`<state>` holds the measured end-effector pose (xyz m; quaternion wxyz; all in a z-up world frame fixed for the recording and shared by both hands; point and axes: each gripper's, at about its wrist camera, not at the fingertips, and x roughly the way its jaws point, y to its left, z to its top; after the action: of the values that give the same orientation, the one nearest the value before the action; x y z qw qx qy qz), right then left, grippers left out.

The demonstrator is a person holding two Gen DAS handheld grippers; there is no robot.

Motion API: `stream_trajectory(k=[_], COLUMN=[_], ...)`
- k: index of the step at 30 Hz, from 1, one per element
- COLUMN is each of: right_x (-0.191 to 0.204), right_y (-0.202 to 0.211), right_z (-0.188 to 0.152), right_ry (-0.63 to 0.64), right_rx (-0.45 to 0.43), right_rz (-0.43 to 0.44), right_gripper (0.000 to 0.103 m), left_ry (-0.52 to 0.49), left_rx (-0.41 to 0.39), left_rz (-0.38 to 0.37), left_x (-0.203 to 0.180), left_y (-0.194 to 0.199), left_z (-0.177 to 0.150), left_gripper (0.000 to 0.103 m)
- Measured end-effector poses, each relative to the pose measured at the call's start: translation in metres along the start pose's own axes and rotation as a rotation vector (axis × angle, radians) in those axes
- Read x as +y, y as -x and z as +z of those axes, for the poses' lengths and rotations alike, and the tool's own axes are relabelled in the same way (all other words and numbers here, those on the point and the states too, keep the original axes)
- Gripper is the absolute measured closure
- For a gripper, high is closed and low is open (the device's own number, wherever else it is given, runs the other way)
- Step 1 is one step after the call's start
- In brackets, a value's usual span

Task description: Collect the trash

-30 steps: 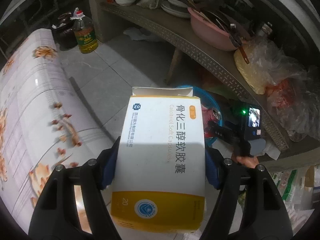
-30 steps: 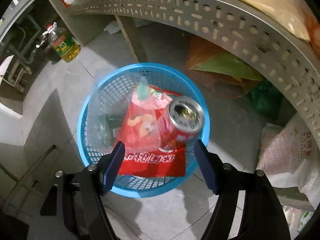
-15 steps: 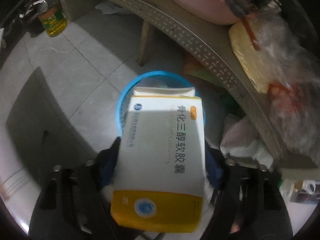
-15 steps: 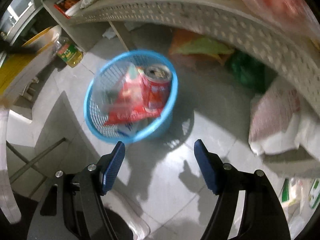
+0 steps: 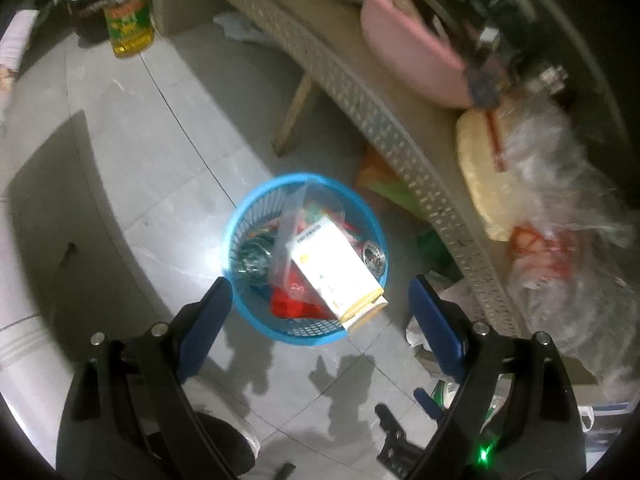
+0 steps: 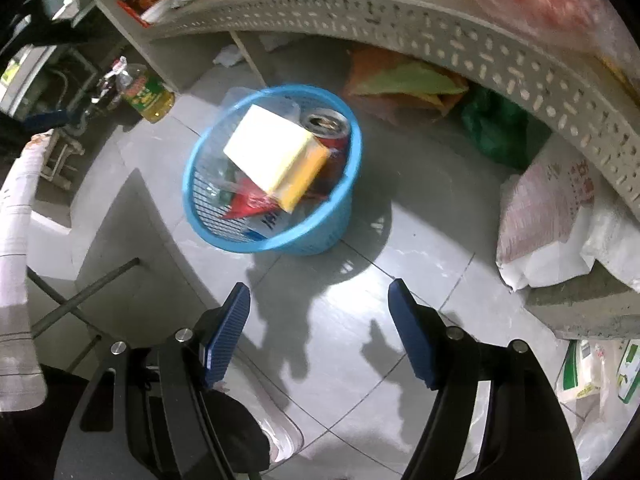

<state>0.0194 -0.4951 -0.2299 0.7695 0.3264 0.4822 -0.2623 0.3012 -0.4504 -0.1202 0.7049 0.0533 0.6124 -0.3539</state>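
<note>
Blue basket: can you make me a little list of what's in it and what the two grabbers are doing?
basket: blue basket on the floor
on top: white and yellow box, tilted
beside the box: red can, upright
underneath: red wrapper, clear plastic bag
left gripper: open, empty
right gripper: open, empty

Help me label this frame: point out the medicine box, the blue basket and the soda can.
medicine box [image 6: 268, 152], right wrist view, white top face.
blue basket [image 6: 320, 236], right wrist view, near outer wall.
soda can [image 6: 325, 122], right wrist view, metal top.
</note>
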Motion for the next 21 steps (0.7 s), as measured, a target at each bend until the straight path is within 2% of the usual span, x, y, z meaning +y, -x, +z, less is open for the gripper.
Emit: stream_trajectory(k=[5,8,12,17,19,21], right_x=[0.021,0.037,0.062,0.093,0.108,0.12], right_y=[0.04,0.074,0.128,0.182,0.198,0.208], right_z=[0.002,0.001,-0.008,-0.027,-0.04,-0.051], right_ry=[0.059,0.112,0.184,0.283,0.323,0.355], right_rx=[-0.079,-0.138,-0.239,-0.338,-0.377,-0.4], right_rz=[0.017,0.034,0.055,0.05,0.042,0.027], right_gripper=[0.033,0.033,0.022,0.011,0.008,0.007], left_ry=[-0.083,-0.157,-0.178,-0.11,-0.066,-0.022], left_rx=[-0.117,-0.202,-0.32,-0.466,-0.528,-0.553], left_rz=[0.002,0.019,0.047,0.123,0.109,0.097], left_x=[0.006,0.008,0.014,0.029,0.038,0.045], left_y=[0.089,0.141,0.195,0.23,0.236,0.237], left_z=[-0.032,-0.068,-0.13,-0.2,-0.231,-0.249], left_gripper=[0.017,0.016,0.012,0.009,0.008,0.008])
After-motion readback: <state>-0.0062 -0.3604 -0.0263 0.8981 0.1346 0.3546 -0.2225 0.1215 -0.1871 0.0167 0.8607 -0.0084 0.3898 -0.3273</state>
